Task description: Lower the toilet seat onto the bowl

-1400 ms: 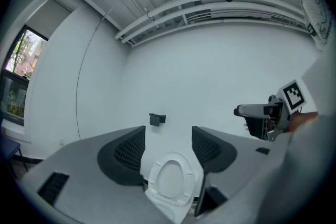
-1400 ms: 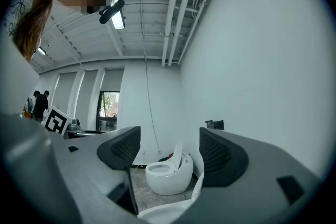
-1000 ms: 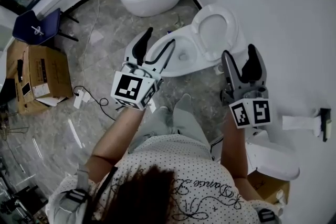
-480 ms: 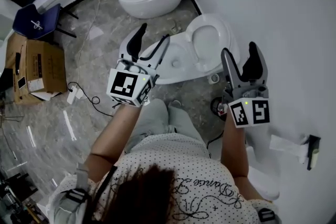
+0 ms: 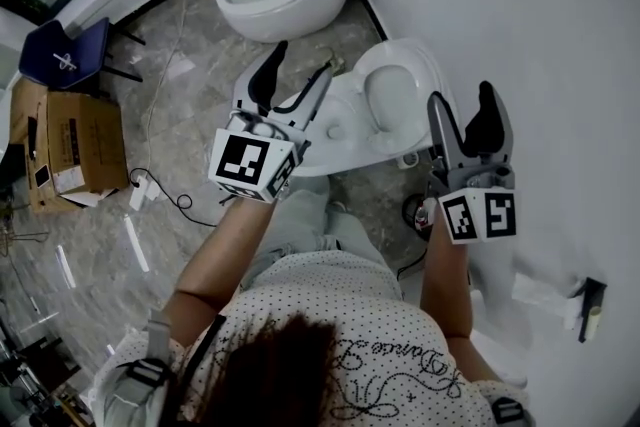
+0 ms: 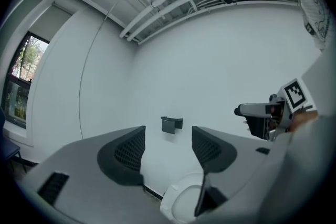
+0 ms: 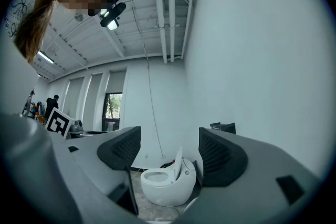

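L gripper (image 5: 295, 80) hovers over front of bowl (image 5: 340, 115), jaws apart, nothing btwn them. Toilet seat (image 5: 428, 75) stands raised at bowl's back, vs the wall, not yet lowered. R gripper (image 5: 463, 115) sits just right of bowl, beside seat, jaws apart & empty, prob. staged to catch seat rim & tip it fwd.

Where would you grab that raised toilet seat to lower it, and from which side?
Grip the toilet seat at its free rim, the edge farthest from the bowl, coming from the bowl's side. The seat stands raised toward the wall, so only that side looks reachable, and the thin rim should fit between open jaws. The right gripper looks nearest.
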Tool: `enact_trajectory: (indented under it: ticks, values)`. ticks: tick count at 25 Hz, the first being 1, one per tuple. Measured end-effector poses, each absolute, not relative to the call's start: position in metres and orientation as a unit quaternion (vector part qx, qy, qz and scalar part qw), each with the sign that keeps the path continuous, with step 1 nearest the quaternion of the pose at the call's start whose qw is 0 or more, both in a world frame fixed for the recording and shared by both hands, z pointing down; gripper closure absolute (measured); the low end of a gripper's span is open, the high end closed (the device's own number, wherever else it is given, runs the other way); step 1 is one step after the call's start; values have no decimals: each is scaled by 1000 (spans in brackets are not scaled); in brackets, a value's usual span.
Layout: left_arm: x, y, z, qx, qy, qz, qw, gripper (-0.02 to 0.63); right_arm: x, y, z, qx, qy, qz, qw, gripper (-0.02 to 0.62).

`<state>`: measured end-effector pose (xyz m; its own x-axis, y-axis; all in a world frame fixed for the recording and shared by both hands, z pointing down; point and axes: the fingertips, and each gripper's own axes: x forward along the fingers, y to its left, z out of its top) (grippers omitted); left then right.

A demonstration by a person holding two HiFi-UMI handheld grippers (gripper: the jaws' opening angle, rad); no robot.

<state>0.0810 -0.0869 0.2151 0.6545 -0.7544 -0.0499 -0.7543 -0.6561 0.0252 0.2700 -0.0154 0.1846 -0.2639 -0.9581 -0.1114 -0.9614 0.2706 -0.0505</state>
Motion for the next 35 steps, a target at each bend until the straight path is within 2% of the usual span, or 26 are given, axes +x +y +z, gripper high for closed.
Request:
enact_trajectory:
  ticks: [16, 24, 28, 31, 35]
  values:
    - [98, -202, 219, 933, -359, -25, 4, 344, 283, -117, 195, -651, 757, -4, 59, 249]
    - [116, -223, 236, 925, -380, -21, 22, 345, 322, -150, 213, -638, 767, -43, 51, 262]
    - [118, -229, 250, 920, -389, -13, 39, 345, 340, -158, 237, -639, 767, -49, 23, 287]
    - [120, -231, 262, 915, -400, -6, 47, 344, 352, -159, 271, -637, 768, -65, -3, 363]
    - [131, -229, 291, 912, -408, 8, 50, 344, 373, -156, 333, -643, 757, -106, -32, 388]
